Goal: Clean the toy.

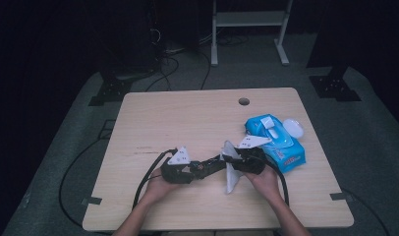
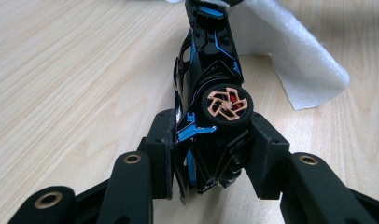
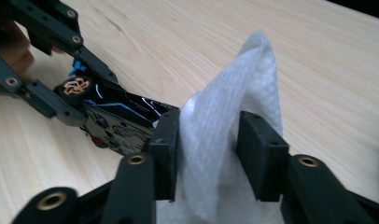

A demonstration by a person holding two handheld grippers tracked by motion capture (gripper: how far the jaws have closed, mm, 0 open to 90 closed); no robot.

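A black toy car (image 2: 211, 70) with blue trim and copper wheels lies on its side just above the table. My left gripper (image 2: 211, 149) is shut on its rear end; in the high view this gripper (image 1: 200, 168) points right with the car (image 1: 212, 164) sticking out of it. A white wipe (image 3: 229, 116) stands folded between the pads of my right gripper (image 3: 206, 154). It looks puffy and unsqueezed, so the jaws stand open around it. The wipe touches the car's front (image 3: 131, 116). In the high view the right gripper (image 1: 233, 163) points left at the wipe (image 1: 232, 179).
A blue pack of wet wipes (image 1: 278, 142) lies at the right of the wooden table (image 1: 187, 118), with a white round lid (image 1: 293, 128) beside it. A cable hole (image 1: 243, 101) sits near the far edge. Cables trail from both grippers towards the near edge.
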